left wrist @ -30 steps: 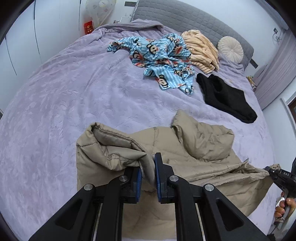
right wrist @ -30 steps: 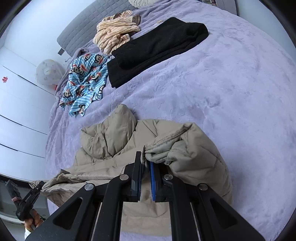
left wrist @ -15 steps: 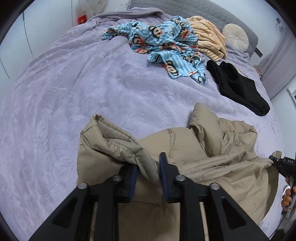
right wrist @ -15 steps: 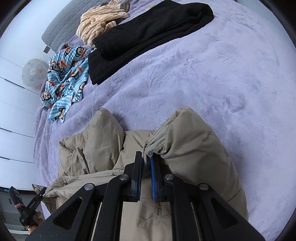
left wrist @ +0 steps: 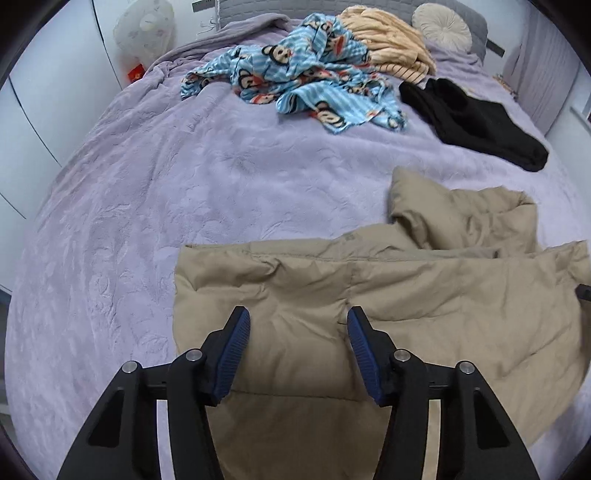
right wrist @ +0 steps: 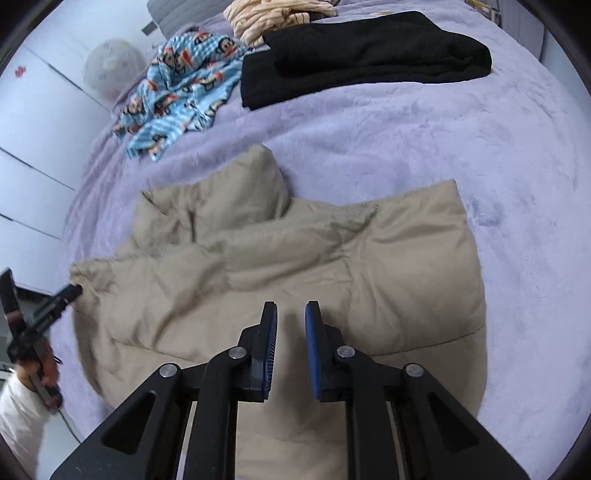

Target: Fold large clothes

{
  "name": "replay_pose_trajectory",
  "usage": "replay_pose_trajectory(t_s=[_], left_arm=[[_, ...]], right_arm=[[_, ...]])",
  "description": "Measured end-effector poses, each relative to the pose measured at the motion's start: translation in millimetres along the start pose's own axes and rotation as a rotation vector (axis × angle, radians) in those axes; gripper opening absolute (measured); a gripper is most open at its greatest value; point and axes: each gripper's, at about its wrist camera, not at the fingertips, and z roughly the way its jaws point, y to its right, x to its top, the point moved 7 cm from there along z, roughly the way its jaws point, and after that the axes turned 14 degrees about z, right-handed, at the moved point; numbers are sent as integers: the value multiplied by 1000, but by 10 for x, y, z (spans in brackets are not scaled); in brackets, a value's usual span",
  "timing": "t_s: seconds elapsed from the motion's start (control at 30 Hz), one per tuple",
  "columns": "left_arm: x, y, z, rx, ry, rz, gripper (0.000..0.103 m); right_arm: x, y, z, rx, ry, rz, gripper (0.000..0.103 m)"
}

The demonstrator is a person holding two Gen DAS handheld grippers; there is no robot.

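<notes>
A beige puffer jacket [left wrist: 369, 295] lies on the purple bedspread [left wrist: 184, 166], its near part laid over itself in a fold; it also shows in the right wrist view [right wrist: 295, 266]. My left gripper [left wrist: 295, 325] is wide open just above the folded jacket, holding nothing. My right gripper [right wrist: 291, 314] is open with a narrow gap, above the jacket's middle, empty. The left gripper's tip [right wrist: 62, 295] shows at the jacket's left corner in the right wrist view.
A blue monkey-print garment [left wrist: 295, 74], a cream striped garment [left wrist: 388, 44] and a black garment [left wrist: 472, 122] lie further up the bed. A round cushion [left wrist: 441, 22] sits by the grey headboard. White wardrobe doors [left wrist: 44, 92] stand left.
Both grippers have let go of the jacket edges they were pinching and opened. The lifted edges now lie flat, folded over the jacket. Both grippers have pulled back a little.
</notes>
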Motion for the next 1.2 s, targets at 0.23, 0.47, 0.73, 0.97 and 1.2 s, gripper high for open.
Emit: replay_pose_trajectory(t_s=[0.23, 0.47, 0.73, 0.97, 1.2], left_arm=[[27, -144, 595, 45, -3, -145, 57], [113, -262, 917, 79, -8, -192, 58], [101, -442, 675, 104, -49, -245, 58], [-113, -356, 17, 75, -30, -203, 59], [-474, 23, -457, 37, -46, -184, 89]], right_arm=[[409, 495, 454, -24, 62, 173, 4], [622, 621, 805, -66, 95, 219, 3], [646, 591, 425, -70, 118, 252, 8], [290, 495, -176, 37, 130, 290, 9], [-408, 460, -466, 66, 65, 326, 9]])
